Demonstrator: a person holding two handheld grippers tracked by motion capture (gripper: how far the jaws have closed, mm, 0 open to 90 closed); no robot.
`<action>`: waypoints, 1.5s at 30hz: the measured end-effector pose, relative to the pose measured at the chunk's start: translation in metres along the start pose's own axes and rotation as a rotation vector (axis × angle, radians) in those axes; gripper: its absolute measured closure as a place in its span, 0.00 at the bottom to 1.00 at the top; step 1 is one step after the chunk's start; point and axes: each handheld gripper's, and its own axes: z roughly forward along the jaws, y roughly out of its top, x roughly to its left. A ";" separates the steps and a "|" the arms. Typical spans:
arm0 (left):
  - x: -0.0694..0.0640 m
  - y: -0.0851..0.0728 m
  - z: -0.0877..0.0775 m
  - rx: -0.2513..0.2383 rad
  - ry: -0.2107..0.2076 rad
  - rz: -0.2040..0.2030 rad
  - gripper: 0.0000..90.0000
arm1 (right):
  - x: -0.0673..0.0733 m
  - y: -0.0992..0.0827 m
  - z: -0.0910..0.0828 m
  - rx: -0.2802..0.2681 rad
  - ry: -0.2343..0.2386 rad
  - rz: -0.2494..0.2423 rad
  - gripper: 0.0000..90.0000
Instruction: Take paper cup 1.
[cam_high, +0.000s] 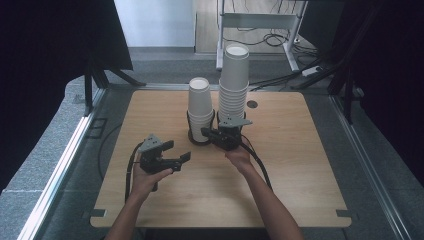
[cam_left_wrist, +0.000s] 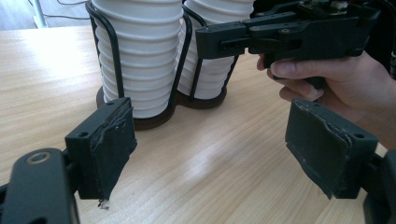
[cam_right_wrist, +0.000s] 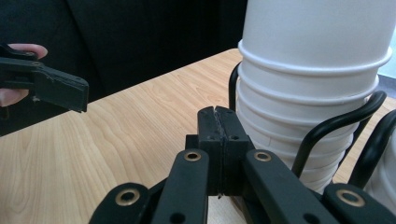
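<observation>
Both forearms come in from the table's near edge. The left hand (cam_high: 145, 179) holds the left gripper (cam_high: 181, 161) level over the bare wood, pointing toward the cups; its jaws stand apart with nothing between them, the worn pads (cam_left_wrist: 114, 149) facing each other across open tabletop. No earlier picture bears on their motion. The right hand (cam_high: 239, 157) holds the right gripper (cam_high: 206, 134) reaching left, its tip just beside the base of the shorter stack; in the right gripper view its jaws are pressed flat together and grip nothing. There are two stacks of white paper cups, upside down, ribbed with nested rims: the shorter stack (cam_high: 200, 107) at left and the taller stack (cam_high: 234, 82) at right, touching or nearly so. Both stand in one black wire holder (cam_left_wrist: 180, 60) with two rings and a dark base, set on the table (cam_high: 300, 165) toward its far middle. The cups look plain, clean and unmarked, the top ones showing smooth sides and a recessed bottom.
</observation>
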 end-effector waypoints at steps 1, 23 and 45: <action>0.000 0.001 0.001 -0.007 0.006 0.000 0.17 | -0.001 0.000 0.001 0.002 -0.001 0.001 0.99; 0.016 0.035 0.023 -0.007 0.018 -0.005 0.16 | -0.013 0.011 0.017 0.021 -0.022 -0.005 0.99; 0.030 0.069 0.046 -0.048 0.056 0.018 0.16 | -0.020 0.014 0.023 0.004 -0.038 0.013 0.99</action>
